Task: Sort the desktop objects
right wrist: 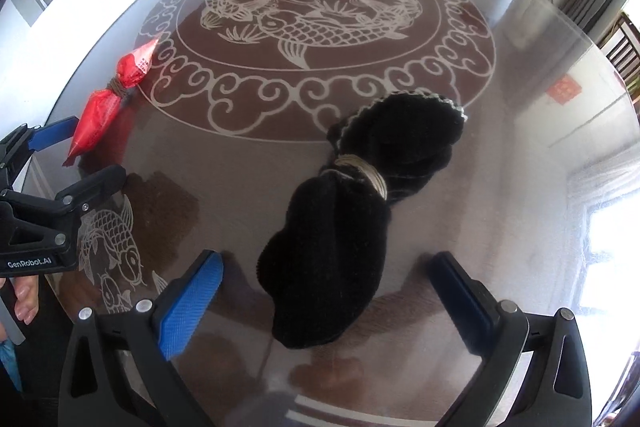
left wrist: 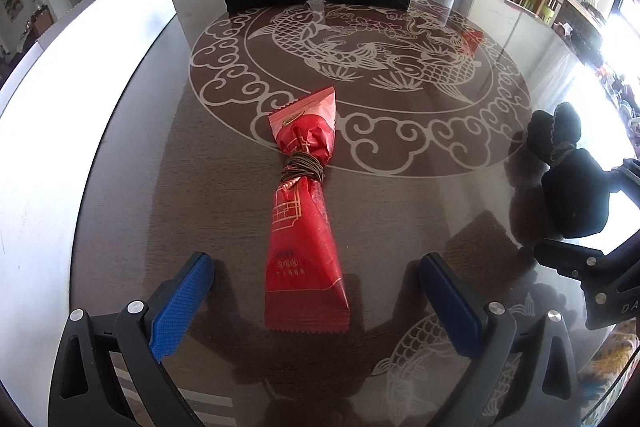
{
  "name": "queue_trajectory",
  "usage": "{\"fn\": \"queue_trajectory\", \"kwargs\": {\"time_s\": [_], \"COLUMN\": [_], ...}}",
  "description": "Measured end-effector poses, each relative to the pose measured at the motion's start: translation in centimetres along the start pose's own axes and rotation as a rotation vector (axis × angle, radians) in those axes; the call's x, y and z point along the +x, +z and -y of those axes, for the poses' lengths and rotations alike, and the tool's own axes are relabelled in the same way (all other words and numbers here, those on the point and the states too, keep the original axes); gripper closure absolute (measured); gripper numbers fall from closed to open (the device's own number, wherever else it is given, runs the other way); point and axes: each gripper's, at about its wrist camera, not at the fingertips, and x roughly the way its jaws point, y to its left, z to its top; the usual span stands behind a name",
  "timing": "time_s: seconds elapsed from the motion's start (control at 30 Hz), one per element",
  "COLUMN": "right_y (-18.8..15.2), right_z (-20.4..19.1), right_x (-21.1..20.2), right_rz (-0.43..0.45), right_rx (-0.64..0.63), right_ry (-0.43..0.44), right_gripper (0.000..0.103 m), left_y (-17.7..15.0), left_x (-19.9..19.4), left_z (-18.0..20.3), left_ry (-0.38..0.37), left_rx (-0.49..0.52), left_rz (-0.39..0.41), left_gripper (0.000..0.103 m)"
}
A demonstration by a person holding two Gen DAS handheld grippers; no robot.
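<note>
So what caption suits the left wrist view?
Open left gripper straddling a band-tied red packet on the fish-patterned table.

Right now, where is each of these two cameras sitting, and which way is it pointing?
Left wrist: on the open left gripper, looking along its blue-padded fingers at the red foil packet bound with cord.
Right wrist: on the open right gripper, facing the black knitted bundle tied with pale cord; a hand shows at the left edge.
Shared: both items, the glass-topped table, each other's gripper.
</note>
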Motion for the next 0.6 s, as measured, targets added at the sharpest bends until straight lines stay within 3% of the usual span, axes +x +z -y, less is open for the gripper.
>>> {"fn": "queue_trajectory", "kwargs": {"time_s": [0.1, 0.4, 0.5, 0.6], "right_y": [1.0, 2.0, 2.4, 3.4], "right_z": [-0.9, -1.8, -1.1, 0.3], "right_x": [0.3, 0.3, 0.1, -0.1], "right_rz": [-0.046, -0.112, -0.153, -0.214], "right_rx": [-0.015, -0.019, -0.007, 0.067], "right_ry": [0.001, 0.012, 0.047, 0.141], "right_gripper": [0.000, 0.000, 0.000, 0.000], "left_y": [0.9, 1.8, 1.6, 1.6], "left_x": [0.3, 0.8, 0.7, 0.7], "left_z": [0.1, 0.9, 0.8, 0.5], "left_ry": [0.019, -0.031, -0.047, -0.065], "left_rx": [0.019, 0.052, 0.089, 0.137], "left_rz": [-0.018, -0.067, -0.083, -0.114], "left_gripper": [0.000, 0.000, 0.000, 0.000]}}
